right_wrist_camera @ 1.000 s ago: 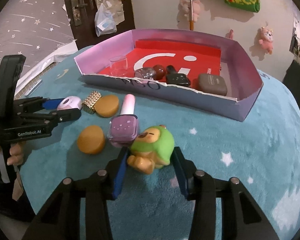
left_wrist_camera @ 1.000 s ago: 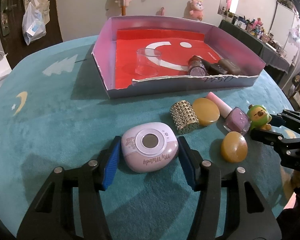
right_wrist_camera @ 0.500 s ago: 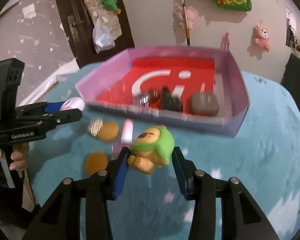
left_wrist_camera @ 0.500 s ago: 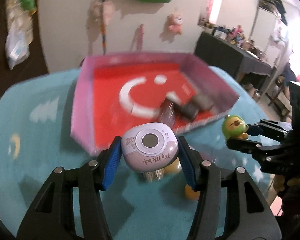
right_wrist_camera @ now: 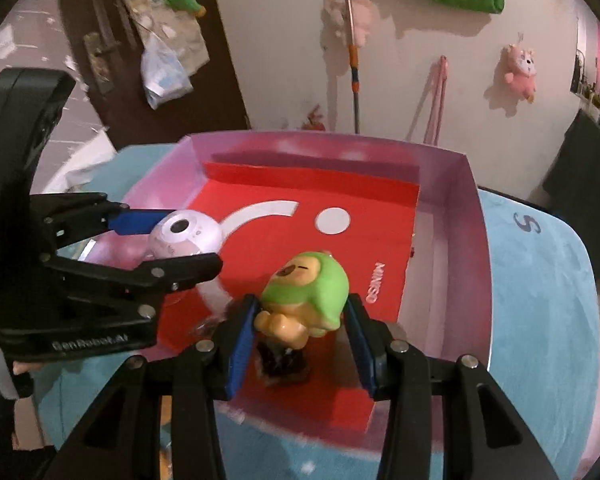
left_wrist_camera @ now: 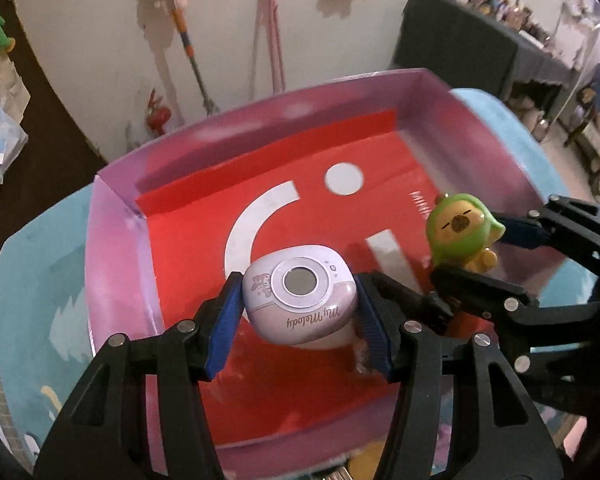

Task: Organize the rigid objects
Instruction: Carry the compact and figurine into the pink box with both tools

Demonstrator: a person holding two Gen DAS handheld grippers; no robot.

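Observation:
My left gripper (left_wrist_camera: 298, 316) is shut on a lilac My Melody case (left_wrist_camera: 300, 294) and holds it in the air over the red floor of the pink box (left_wrist_camera: 116, 248). My right gripper (right_wrist_camera: 298, 334) is shut on a green-hooded toy figure (right_wrist_camera: 306, 292), also held over the box (right_wrist_camera: 466, 264), to the right of the left gripper. The case shows in the right wrist view (right_wrist_camera: 186, 236) and the figure in the left wrist view (left_wrist_camera: 462, 232). A dark bottle (right_wrist_camera: 282, 362) lies in the box below the figure.
The box sits on a teal tablecloth (right_wrist_camera: 540, 300). An amber round object (left_wrist_camera: 366, 462) shows at the near edge, outside the box. A mop handle (right_wrist_camera: 352, 60) leans on the wall behind, and a dark door (right_wrist_camera: 112, 40) is at the back left.
Both grippers lifted their objects off the cloth and carried them forward; they now hang over the inside of the box.

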